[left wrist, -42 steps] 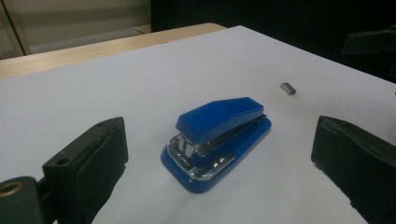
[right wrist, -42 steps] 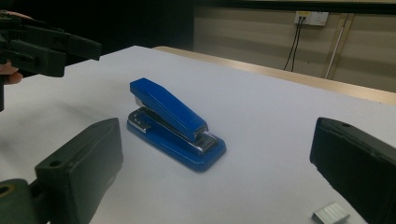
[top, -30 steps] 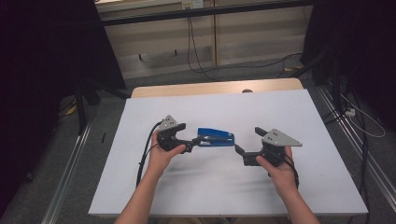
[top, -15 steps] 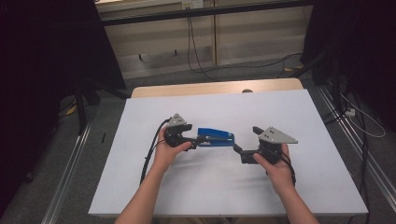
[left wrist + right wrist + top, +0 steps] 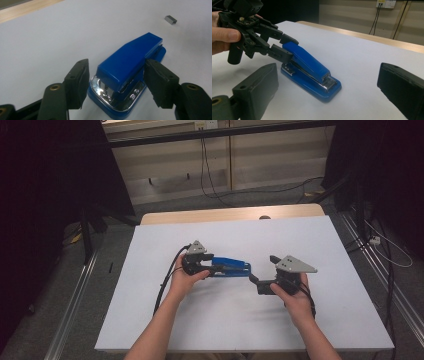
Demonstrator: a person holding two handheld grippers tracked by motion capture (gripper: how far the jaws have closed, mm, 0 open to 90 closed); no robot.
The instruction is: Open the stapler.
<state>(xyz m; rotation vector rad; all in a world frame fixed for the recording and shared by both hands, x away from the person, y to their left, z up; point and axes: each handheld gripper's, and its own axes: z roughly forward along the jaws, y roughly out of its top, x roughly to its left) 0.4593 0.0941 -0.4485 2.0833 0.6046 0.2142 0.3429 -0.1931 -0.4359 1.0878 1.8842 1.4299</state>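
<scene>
A blue stapler [image 5: 232,266] lies flat in the middle of the white table [image 5: 300,235]. My left gripper [image 5: 220,267] comes at it from the left and straddles its rear end. In the left gripper view the stapler [image 5: 127,62] sits between the two black pads; the jaws have just been closing, one pad is almost at the blue top, and a thin gap shows at the other. My right gripper [image 5: 254,281] hangs just right of the stapler, open wide. The right gripper view shows the stapler [image 5: 309,67] ahead and the left gripper [image 5: 287,47] at its rear.
A small grey block of staples [image 5: 170,19] lies on the table beyond the stapler. A wooden strip [image 5: 230,215] runs along the table's far edge. Cables [image 5: 220,190] trail over the floor behind, and dark stands flank the table.
My left gripper has slid right along the table onto the stapler's rear end, and its jaws have narrowed around it. The right gripper has stayed where it was.
</scene>
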